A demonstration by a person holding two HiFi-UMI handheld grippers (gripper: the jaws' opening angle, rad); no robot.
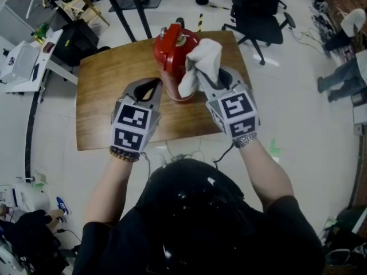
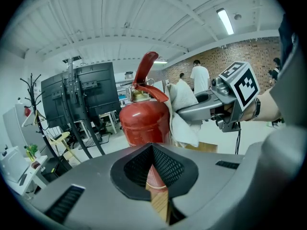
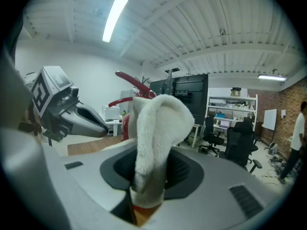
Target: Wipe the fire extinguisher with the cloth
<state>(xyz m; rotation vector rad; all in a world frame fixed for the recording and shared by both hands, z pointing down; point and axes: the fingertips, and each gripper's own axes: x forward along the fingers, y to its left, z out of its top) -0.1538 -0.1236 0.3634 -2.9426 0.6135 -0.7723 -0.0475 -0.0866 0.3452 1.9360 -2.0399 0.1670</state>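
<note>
Surroundings first. The wooden table [image 1: 114, 102] stands on a pale floor. A black office chair [image 1: 259, 16] sits past its far right corner, and a white desk [image 1: 28, 62] with clutter is off to your left. A person's legs [image 1: 338, 82] show at the right edge. In the left gripper view there's a black screen on a stand [image 2: 79, 92] behind the table, and a person in a white top [image 2: 200, 78] by the brick wall.

The cloth [image 1: 202, 59] fills the middle of your right gripper view, so from there you only see the lever and a strip of red.

The fire extinguisher [image 1: 175, 53] stands upright on the table, toward the far edge and between your two grippers. It has a red body, a red lever on top and a brass-coloured neck. The white, fleecy cloth lies against its upper right side.

Your right gripper [image 1: 205, 80] is clamped on the cloth. Your left gripper [image 1: 156, 86] has its jaws together with nothing in them, just beside the extinguisher's lower left.
</note>
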